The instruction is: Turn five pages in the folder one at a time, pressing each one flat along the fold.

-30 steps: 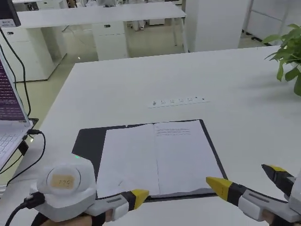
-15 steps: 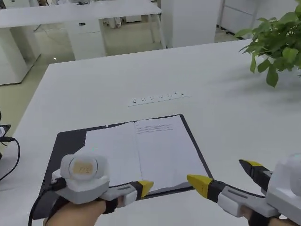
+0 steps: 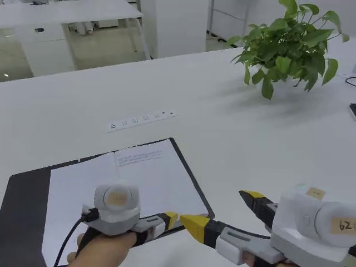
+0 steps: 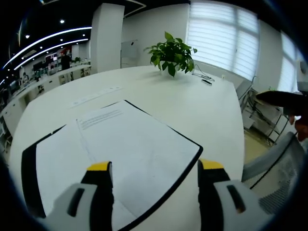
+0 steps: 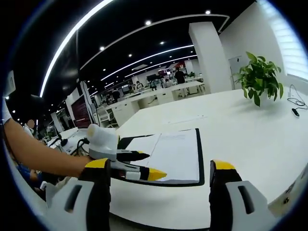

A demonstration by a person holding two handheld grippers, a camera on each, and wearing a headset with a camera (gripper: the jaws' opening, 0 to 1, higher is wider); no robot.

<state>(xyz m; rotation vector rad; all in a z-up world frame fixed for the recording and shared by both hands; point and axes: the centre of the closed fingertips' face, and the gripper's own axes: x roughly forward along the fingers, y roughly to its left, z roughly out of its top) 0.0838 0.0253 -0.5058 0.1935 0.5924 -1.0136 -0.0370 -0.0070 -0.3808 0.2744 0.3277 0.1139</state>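
The black folder point(image 3: 188, 179) lies open on the white table, white pages up, with a few lines of print at the top of the right page point(image 3: 146, 172). My left gripper point(image 3: 162, 222) is open, low over the right page's near edge; in the left gripper view the folder point(image 4: 130, 144) spreads out between and beyond its jaws. My right gripper point(image 3: 223, 210) is open too, just off the folder's near right corner, one yellow tip almost meeting the left gripper's tip. In the right gripper view, the left gripper point(image 5: 126, 161) sits in front of the folder point(image 5: 174, 153). Neither holds a page.
A potted plant point(image 3: 285, 45) stands at the far right of the table point(image 3: 233, 128). A flush power strip point(image 3: 142, 119) lies beyond the folder. A dark object point(image 3: 352, 110) sits at the right edge. A laptop point(image 5: 79, 113) and cables are off to the left.
The head view has swung right, bringing the plant in. Relative to the folder, my left gripper moved from the fold's near end to the right page; the right gripper closed in on the corner.
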